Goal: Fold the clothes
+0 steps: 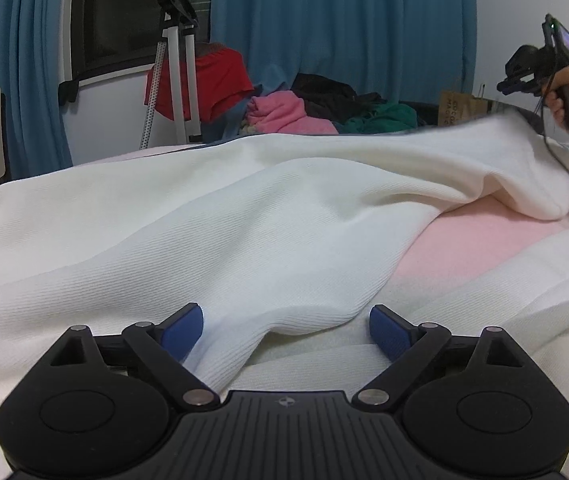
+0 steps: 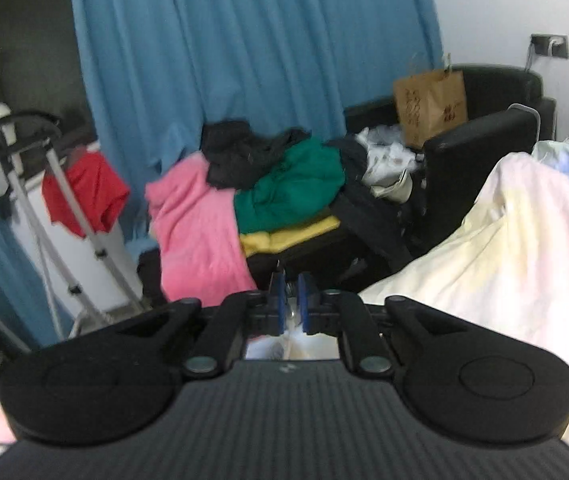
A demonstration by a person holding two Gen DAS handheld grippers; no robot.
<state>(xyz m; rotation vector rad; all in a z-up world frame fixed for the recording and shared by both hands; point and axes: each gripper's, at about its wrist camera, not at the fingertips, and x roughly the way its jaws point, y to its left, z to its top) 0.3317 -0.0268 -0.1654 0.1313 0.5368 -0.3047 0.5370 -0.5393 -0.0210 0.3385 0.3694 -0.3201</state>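
Observation:
A white ribbed garment [image 1: 244, 216] lies spread over the bed's pink sheet [image 1: 476, 240]. My left gripper [image 1: 285, 332] is open and low over the near edge of the garment. A raised fold of the cloth lies between its blue pads [image 1: 182, 332], which do not press on it. At the far right a hand holds my right gripper [image 1: 514, 84] at the garment's lifted far corner [image 1: 500, 124]. In the right wrist view the right gripper [image 2: 291, 300] is shut, with a strip of white cloth [image 2: 293, 322] pinched between its pads.
A black sofa [image 2: 480, 136] beyond the bed carries a pile of clothes [image 2: 284, 184] in pink, green, black and yellow, plus a brown paper bag [image 2: 430, 104]. A steamer stand [image 1: 176, 80] with a red garment [image 1: 220, 76] stands by blue curtains [image 1: 344, 20]. A pastel duvet [image 2: 524, 232] lies on the right.

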